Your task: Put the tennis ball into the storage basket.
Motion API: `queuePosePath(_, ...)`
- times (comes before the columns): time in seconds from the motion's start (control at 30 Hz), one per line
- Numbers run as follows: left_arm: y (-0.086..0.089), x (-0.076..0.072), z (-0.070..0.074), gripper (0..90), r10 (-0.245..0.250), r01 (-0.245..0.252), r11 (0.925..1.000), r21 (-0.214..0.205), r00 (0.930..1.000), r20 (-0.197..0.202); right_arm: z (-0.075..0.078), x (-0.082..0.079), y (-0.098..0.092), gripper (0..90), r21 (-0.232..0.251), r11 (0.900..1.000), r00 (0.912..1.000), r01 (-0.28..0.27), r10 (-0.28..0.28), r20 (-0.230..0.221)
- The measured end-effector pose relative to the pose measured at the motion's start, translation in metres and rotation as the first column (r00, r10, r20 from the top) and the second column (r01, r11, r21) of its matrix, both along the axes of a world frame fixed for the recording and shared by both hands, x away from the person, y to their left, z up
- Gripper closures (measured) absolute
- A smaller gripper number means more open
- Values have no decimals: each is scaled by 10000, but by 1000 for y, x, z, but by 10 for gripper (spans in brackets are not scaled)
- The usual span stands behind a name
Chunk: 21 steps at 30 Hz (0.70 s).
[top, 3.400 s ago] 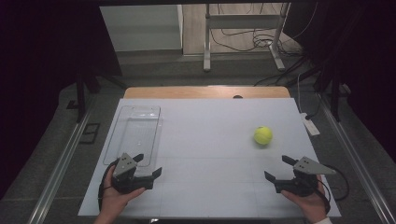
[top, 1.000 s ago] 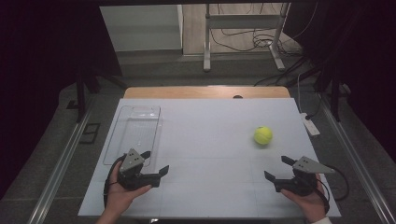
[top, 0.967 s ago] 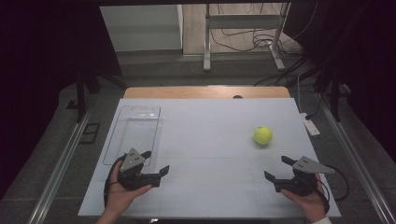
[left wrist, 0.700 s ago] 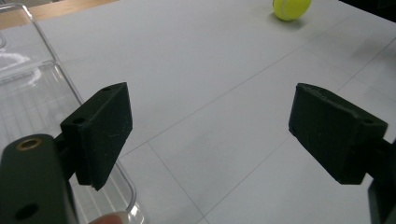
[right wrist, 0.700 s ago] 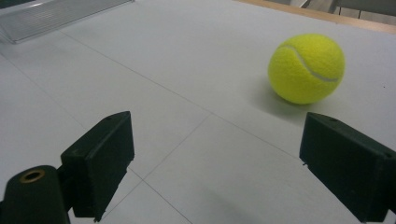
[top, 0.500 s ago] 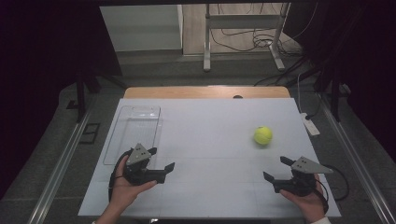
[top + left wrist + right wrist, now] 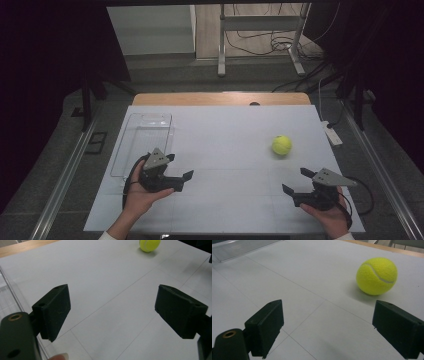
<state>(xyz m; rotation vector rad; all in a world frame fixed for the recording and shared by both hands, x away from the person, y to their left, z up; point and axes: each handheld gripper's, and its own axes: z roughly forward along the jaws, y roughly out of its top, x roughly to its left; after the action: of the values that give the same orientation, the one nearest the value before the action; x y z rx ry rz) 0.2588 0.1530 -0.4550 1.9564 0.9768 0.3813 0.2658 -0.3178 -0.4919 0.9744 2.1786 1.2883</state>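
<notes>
Meanwhile, a yellow felt tennis ball lay on the white tabletop, on its right half and toward the middle of its depth, touching neither tool. On the left half, against the near-left edge, sat a clear, shallow rectangular plastic tray, well apart from the ball.

The left gripper, a black two-jaw tool topped by a grey three-cornered plate, was held in the person's left hand just off the tray's near right corner. Its jaws stood wide apart with nothing between them but bare white surface; in the left gripper view they pointed across the table, and the ball showed far off at the top edge, a little right of centre.

The right gripper, of the same make, rested in the right hand near the front right corner of the table. Its jaws were likewise spread wide and held nothing. In the right gripper view the ball sat close ahead, beyond the right-hand jaw and slightly above it in the frame, apart from both pads, with its shadow on the tabletop beneath it. The tray's clear rim appeared at the top left of that view.
</notes>
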Motion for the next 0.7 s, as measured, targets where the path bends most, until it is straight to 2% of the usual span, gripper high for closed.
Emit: queuePosePath(0.7,-20,16,3,139,-452,453,9989,76,9987,-225,-1,0,1,105,-51,9999,10000,-91,91,-18)
